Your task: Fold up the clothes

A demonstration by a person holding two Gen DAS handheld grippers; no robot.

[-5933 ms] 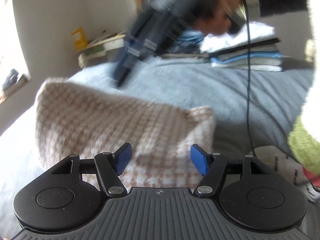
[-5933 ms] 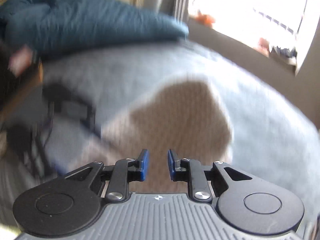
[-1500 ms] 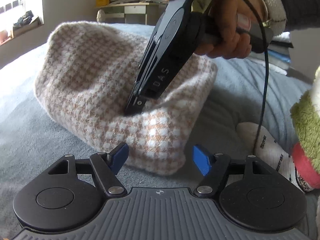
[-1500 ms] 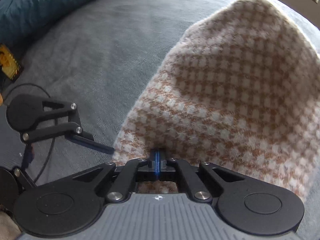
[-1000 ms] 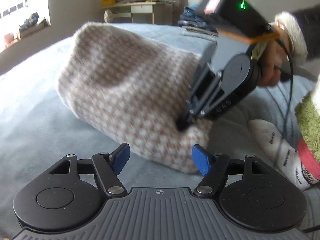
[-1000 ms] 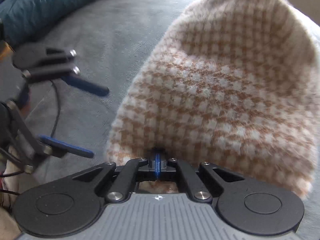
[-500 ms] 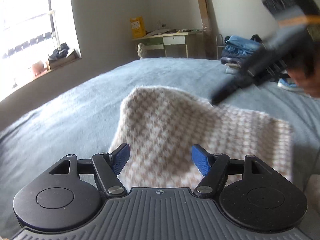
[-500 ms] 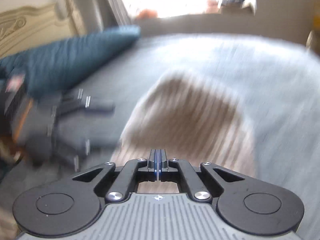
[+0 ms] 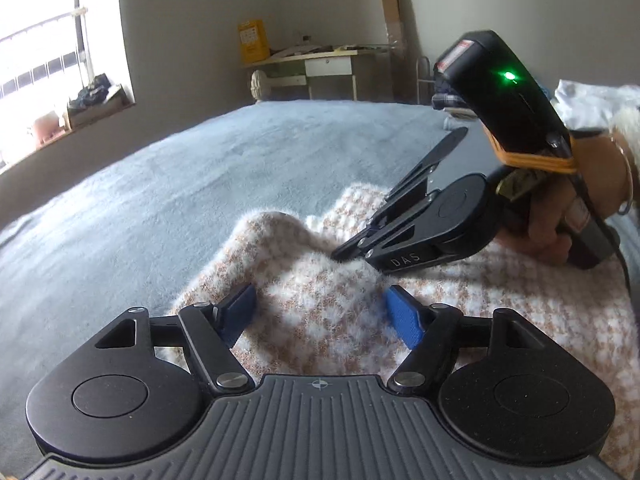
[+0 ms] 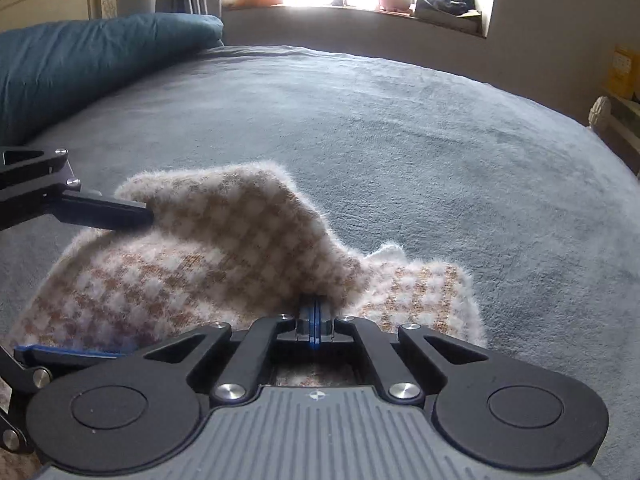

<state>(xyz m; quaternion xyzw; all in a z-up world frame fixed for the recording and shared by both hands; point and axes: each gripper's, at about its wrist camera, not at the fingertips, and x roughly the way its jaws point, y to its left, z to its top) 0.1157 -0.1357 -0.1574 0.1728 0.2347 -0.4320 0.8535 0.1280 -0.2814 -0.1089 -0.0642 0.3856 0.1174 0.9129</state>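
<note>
While your right gripper (image 10: 315,330) is pinching the checked garment (image 10: 224,248), your left gripper (image 9: 320,316) is opening, its jaws straddling cloth lying just ahead.

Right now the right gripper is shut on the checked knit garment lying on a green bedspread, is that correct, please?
Not quite: the bedspread is grey-blue, not green, as the right wrist view shows. The rest holds: the right gripper is shut on the checked knit garment lying on it.
</note>
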